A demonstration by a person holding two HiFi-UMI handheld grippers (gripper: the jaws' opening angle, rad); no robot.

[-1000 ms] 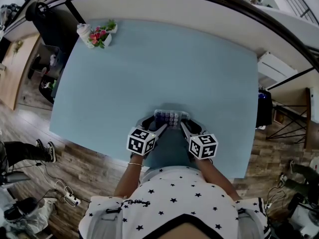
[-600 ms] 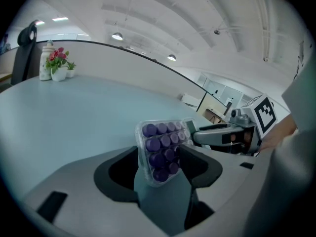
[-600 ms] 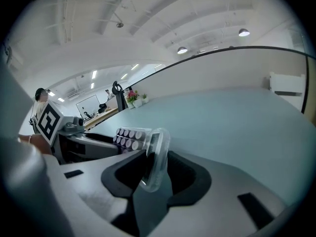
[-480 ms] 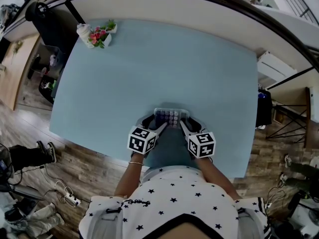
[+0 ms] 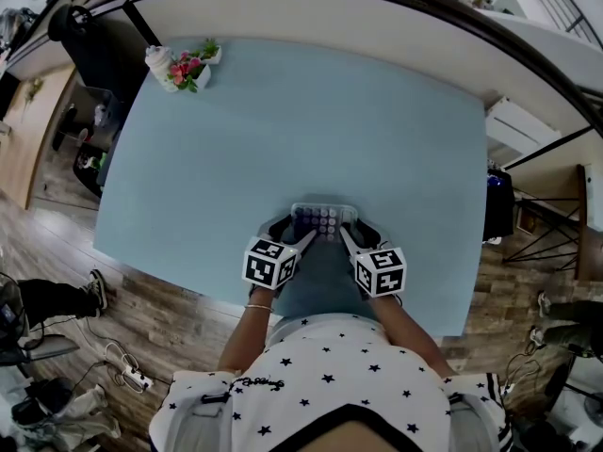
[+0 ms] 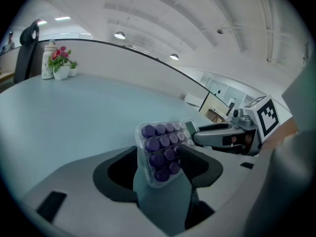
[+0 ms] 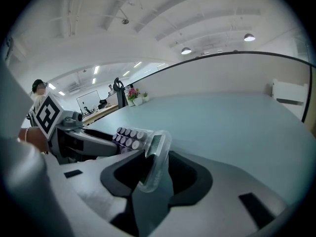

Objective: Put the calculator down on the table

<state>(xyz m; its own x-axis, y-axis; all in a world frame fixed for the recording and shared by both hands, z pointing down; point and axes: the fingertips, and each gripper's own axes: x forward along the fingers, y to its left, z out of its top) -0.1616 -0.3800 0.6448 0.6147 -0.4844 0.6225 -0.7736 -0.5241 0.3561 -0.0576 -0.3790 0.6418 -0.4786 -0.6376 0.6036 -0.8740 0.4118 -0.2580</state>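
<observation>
1. Two grippers meet at one thing in the head view. Shows a flat, clear-cased calculator with round purple keys (image 5: pixel 323 221) over the near edge of the pale blue table (image 5: pixel 283 121). Places its long axis side to side, with the left gripper (image 5: pixel 303 241) at its left end and the right gripper (image 5: pixel 347 239) at its right. Cannot tell from here whether it rests on the top or hangs just above.
2. Left gripper view: clamped on the key end of the calculator (image 6: pixel 162 151), pads pressing from both sides. Has the key face tilted up toward the camera and the display end reaching toward the right gripper's finger (image 6: pixel 217 135).
3. Right gripper view: jaws wide and opening. Shows the display end (image 7: pixel 154 157) edge-on between them, dark gaps on either side, pads not pressing.
4. Judged: carried by the left gripper alone, so the set-down falls to that hand. Calls for tipping the long axis level onto the table just ahead of the fingertips.
</observation>
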